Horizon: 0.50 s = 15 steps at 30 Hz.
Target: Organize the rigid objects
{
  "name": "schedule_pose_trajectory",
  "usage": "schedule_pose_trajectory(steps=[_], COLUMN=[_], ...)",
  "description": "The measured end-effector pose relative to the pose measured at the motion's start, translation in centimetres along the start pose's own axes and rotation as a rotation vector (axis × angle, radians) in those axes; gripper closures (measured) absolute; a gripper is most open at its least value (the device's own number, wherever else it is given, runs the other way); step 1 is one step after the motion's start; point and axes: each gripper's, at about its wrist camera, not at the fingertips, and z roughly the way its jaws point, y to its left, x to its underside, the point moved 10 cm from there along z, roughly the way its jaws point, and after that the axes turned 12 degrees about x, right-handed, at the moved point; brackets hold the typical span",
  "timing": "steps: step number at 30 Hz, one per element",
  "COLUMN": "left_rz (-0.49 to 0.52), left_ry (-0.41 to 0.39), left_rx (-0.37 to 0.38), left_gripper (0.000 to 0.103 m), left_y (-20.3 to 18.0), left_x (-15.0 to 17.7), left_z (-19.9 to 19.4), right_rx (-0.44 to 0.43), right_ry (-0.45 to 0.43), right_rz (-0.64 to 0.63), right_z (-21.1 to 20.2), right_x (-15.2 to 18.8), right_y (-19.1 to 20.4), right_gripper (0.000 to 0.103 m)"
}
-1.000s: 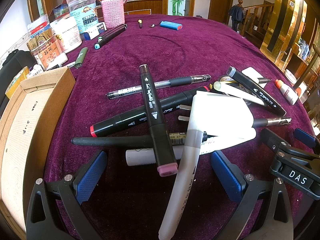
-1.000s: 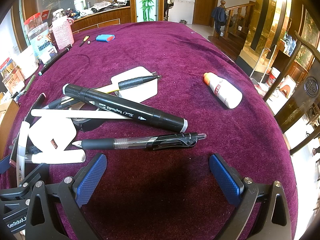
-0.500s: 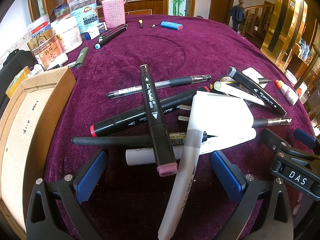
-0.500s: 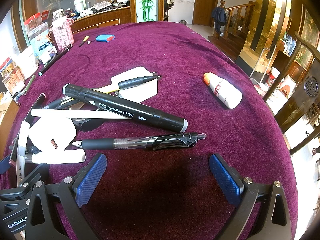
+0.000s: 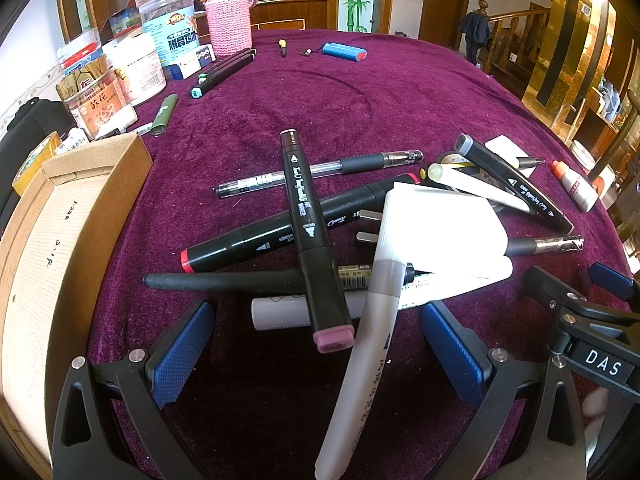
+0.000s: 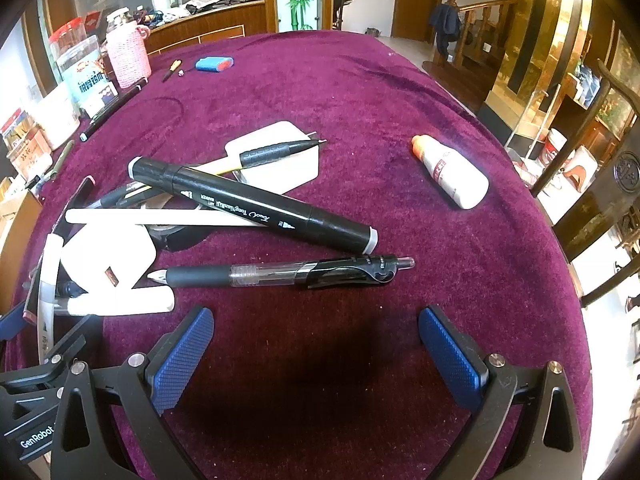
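Because the markers and pens are crossed in a loose heap at mid-frame, neighbours could be dragged or rolled if one is lifted carelessly. Uppermost lies the pink-capped black marker (image 5: 310, 236), slim and glossy. Both the left gripper (image 5: 316, 352) and the right gripper (image 6: 316, 350) are spread wide, with nothing grasped.

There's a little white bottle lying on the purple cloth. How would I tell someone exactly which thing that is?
Start from the purple tablecloth and find the heap of pens and markers at its middle. To the right of the heap, lying on its side and touching nothing, is the small white bottle. Its orange cap and red label set it apart; it is short and fat, while its neighbours are long and thin.
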Motion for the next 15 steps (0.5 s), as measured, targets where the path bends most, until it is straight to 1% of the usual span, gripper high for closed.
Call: schedule_pose_trajectory(steps=[3,7,10,12,13,15], left_rz=[-0.005,-0.002,-0.006,-0.007,-0.006,-0.003], left_ry=[-0.001,0.004,-0.001,-0.001,0.000,0.003], left_rx=[-0.004,-0.003,-0.002,-0.002,0.000,0.012], left_gripper=[0.000,0.000,0.000,0.000,0.000,0.001], left_y=[-0.3,-0.4,-0.4,-0.4,-0.4,-0.4], left_x=[0.3,0.4,0.4,0.4,0.4,0.4], left_z=[-0.2,-0.3,-0.3,-0.3,-0.3,-0.3], right_rx=[0.015,0.013,0.009,0.024,0.048,0.074], right_ry=[0.001,0.002,0.011,0.023,0.013,-0.050], right_rz=[0.008,0.006,-0.007,0.004,0.018,0.044], right_z=[-0.1,-0.1,-0.3,-0.6,-1.1,-2.9], right_x=[0.1,0.1,0.4,0.8,1.0,1.1], right_y=[0.1,0.1,0.2,-0.2,-0.7,-1.5], right_gripper=[0.001,0.001,0.001,0.001,0.001,0.001])
